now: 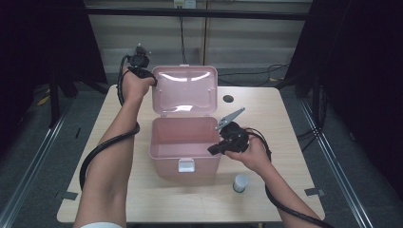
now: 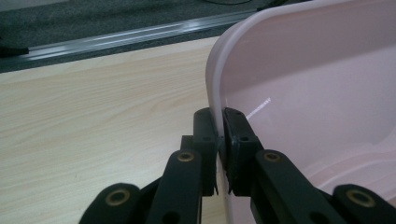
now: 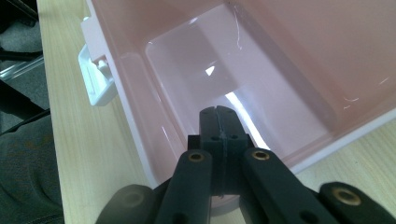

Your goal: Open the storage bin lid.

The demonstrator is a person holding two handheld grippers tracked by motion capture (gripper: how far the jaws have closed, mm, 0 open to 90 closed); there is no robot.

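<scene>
A pink plastic box (image 1: 183, 147) stands open in the middle of the wooden table, its inside bare (image 3: 219, 88). Its lid (image 1: 184, 89) stands upright behind it. My left gripper (image 1: 153, 80) is shut on the lid's left edge; in the left gripper view the two pads pinch the pale rim (image 2: 215, 107) from both sides. My right gripper (image 1: 212, 149) hovers at the box's right wall, jaws pressed together with nothing between them (image 3: 218, 122), pointing down into the box. A white latch (image 1: 186, 165) hangs on the box's front wall.
A small white-capped jar (image 1: 241, 183) stands on the table (image 1: 142, 190) near the front right, close to the right forearm. A dark round hole (image 1: 228, 99) sits in the tabletop behind the box. Cables trail from both grippers across the table.
</scene>
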